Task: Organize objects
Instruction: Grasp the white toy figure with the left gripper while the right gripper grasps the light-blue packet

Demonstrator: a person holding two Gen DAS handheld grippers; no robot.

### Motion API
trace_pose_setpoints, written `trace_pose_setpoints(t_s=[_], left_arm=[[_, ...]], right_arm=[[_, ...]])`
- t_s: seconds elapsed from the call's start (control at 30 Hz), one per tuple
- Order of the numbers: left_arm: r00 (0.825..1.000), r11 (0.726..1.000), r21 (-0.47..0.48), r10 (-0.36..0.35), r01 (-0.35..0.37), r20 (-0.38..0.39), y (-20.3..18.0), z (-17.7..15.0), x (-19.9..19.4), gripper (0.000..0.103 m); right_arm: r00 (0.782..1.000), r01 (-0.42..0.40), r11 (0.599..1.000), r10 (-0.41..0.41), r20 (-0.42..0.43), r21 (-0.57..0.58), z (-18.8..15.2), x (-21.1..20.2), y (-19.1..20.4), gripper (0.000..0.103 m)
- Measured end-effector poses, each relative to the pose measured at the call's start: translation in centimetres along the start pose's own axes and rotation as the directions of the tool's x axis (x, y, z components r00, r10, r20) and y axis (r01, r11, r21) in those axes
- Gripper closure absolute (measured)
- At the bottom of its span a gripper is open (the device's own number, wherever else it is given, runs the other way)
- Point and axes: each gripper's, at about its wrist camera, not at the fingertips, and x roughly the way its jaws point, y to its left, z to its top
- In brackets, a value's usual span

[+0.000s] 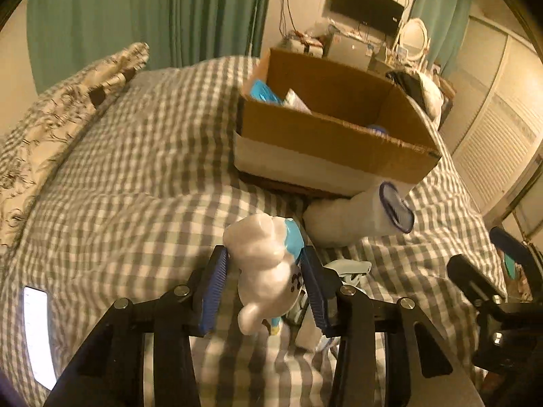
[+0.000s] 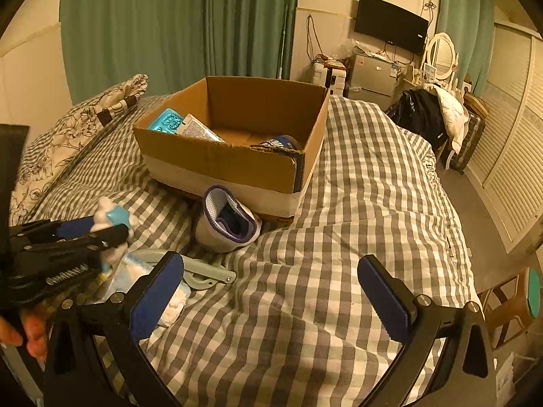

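Observation:
My left gripper point(image 1: 264, 264) is shut on a white toy figure point(image 1: 264, 264) with a blue collar, held above the checked bedspread. In the right wrist view the left gripper point(image 2: 101, 234) shows at the left with the toy point(image 2: 113, 217) between its fingers. An open cardboard box point(image 1: 325, 129) stands on the bed ahead, also in the right wrist view point(image 2: 217, 159), with a teal item point(image 2: 168, 122) and other things inside. A white sock roll with purple trim point(image 1: 359, 217) lies in front of the box point(image 2: 227, 224). My right gripper point(image 2: 271, 288) is open and empty over the bedspread.
A grey plastic tool point(image 2: 200, 271) and a clear packet of white pads point(image 2: 135, 278) lie on the bed under the left gripper. Patterned pillows point(image 2: 78, 125) lie at the left. A lit phone point(image 1: 37, 332) lies at the left. The bed's right edge drops to the floor point(image 2: 475, 203).

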Motion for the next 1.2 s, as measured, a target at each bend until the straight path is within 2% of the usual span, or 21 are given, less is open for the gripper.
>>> trace_pose_setpoints(t_s=[0.17, 0.33, 0.4, 0.67, 0.9, 1.2], left_arm=[[0.999, 1.0, 0.002, 0.013, -0.013, 0.052, 0.9, 0.2, -2.7, 0.059], [0.993, 0.998, 0.011, 0.056, -0.057, 0.1, 1.7, 0.3, -4.5, 0.059], [0.992, 0.997, 0.015, 0.069, -0.071, 0.107, 2.0, 0.2, -4.8, 0.059], [0.991, 0.995, 0.02, 0.094, -0.097, 0.099, 3.3, -0.4, -4.1, 0.059], [0.992, 0.995, 0.02, 0.095, -0.097, 0.084, 4.0, -0.8, -3.4, 0.059], [0.994, 0.996, 0.021, 0.083, -0.085, 0.072, 4.1, -1.1, -3.0, 0.059]], right_arm=[[1.0, -0.026, 0.999, 0.026, -0.001, -0.032, 0.0, -0.5, 1.2, 0.0], [0.993, -0.112, 0.99, 0.109, -0.043, -0.084, -0.3, 0.1, 3.8, 0.0], [0.987, -0.151, 0.985, 0.145, -0.073, -0.081, -0.4, 0.8, 4.9, 0.0], [0.964, -0.222, 0.973, 0.209, -0.166, -0.067, -1.2, 3.9, 7.5, 0.0], [0.945, -0.245, 0.969, 0.231, -0.23, -0.037, -1.4, 6.6, 8.3, 0.0], [0.947, -0.227, 0.973, 0.215, -0.24, -0.026, -1.8, 7.4, 8.2, 0.001]])
